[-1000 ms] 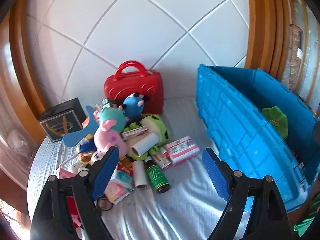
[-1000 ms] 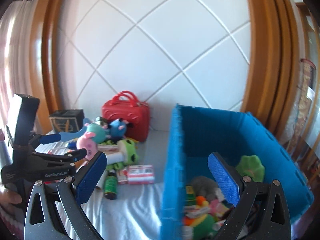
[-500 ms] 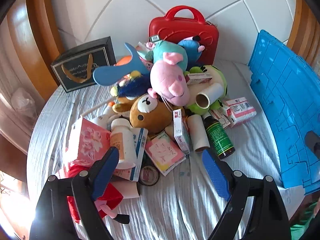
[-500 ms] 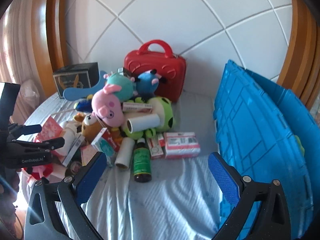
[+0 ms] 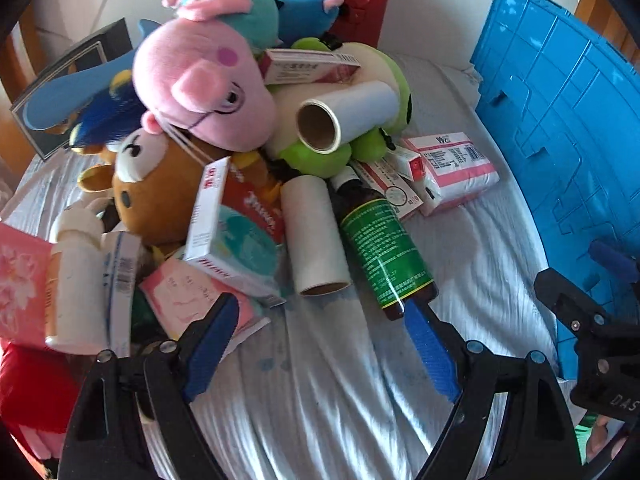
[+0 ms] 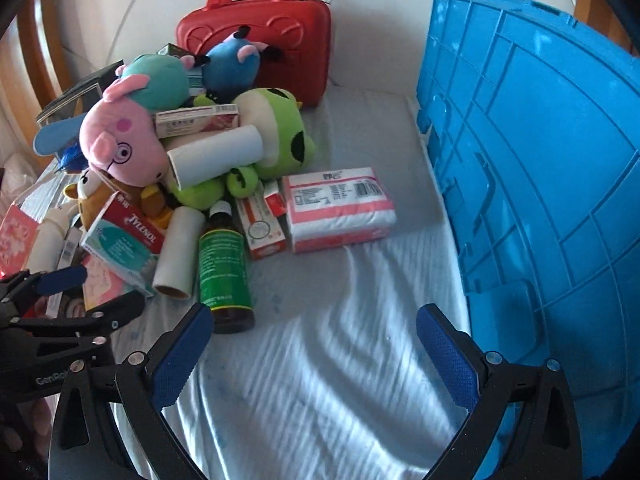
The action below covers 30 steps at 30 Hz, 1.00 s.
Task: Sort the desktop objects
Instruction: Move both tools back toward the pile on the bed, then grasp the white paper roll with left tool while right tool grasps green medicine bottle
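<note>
Left wrist view: left gripper (image 5: 320, 344), jaws apart and just closing a little with nothing between them, hangs near a green-labelled bottle (image 5: 380, 240); right gripper (image 6: 316, 354) is apart too.

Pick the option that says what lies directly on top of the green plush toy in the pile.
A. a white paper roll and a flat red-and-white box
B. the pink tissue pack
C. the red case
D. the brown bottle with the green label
A: the white paper roll and the flat red-and-white box both rest on the green plush toy; the other three sit off it.
</note>
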Each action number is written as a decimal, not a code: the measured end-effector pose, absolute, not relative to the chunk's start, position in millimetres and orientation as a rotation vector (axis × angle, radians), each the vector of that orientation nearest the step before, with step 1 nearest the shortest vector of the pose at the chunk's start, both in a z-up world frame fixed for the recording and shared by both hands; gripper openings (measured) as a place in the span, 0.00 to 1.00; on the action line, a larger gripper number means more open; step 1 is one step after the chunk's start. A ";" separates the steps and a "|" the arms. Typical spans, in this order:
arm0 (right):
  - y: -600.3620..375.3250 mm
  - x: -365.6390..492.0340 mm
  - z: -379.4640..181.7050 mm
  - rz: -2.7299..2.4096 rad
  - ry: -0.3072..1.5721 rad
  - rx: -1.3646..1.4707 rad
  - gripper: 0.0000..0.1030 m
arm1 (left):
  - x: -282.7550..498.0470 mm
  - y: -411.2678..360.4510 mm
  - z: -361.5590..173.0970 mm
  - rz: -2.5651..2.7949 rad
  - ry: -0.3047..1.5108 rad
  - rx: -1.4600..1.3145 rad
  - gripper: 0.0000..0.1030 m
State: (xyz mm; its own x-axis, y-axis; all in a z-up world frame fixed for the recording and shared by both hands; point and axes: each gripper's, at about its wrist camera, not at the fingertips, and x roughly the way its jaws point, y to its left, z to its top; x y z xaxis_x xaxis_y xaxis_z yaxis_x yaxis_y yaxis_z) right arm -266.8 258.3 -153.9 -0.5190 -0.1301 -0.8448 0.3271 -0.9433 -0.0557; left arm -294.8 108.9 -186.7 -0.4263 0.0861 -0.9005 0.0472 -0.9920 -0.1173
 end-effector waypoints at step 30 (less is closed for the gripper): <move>188.7 -323.2 -240.6 -2.081 0.213 1.600 0.67 | -313.7 85.2 -255.0 2.447 -0.181 -1.805 0.43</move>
